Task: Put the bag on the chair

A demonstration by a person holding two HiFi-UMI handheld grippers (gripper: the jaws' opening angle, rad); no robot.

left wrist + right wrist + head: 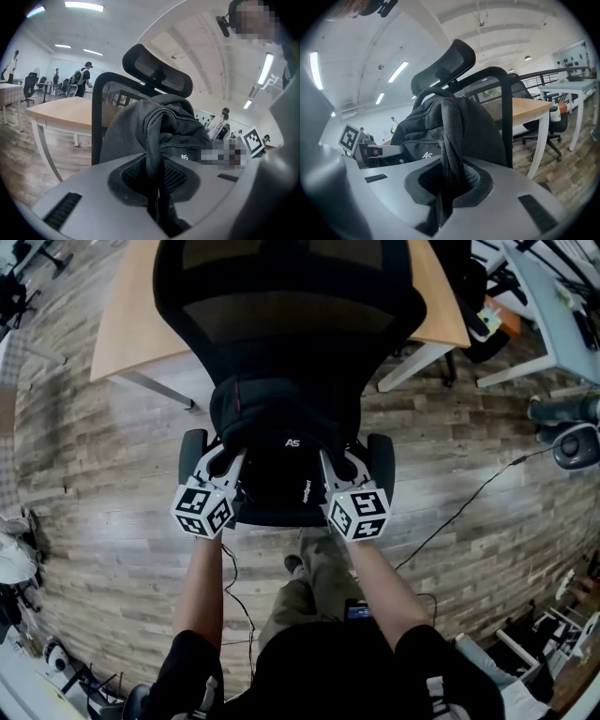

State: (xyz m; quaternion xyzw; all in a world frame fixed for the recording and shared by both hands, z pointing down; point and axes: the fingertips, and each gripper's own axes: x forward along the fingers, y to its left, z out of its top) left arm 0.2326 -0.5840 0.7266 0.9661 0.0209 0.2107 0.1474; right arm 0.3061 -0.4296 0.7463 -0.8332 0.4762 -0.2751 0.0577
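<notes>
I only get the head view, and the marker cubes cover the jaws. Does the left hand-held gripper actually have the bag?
Observer: Yes, the left hand-held gripper is shut on a mesh strap of the bag.
Operator: And the right one?
Observer: The right hand-held gripper is shut on a mesh strap of the bag too.
Operator: Anyone beyond the chair?
Observer: Several people stand far off, past the table.

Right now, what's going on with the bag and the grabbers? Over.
Both clamped on bag: left gripper, right gripper. Bag over chair seat, against backrest. Nothing seen blocking.
</notes>
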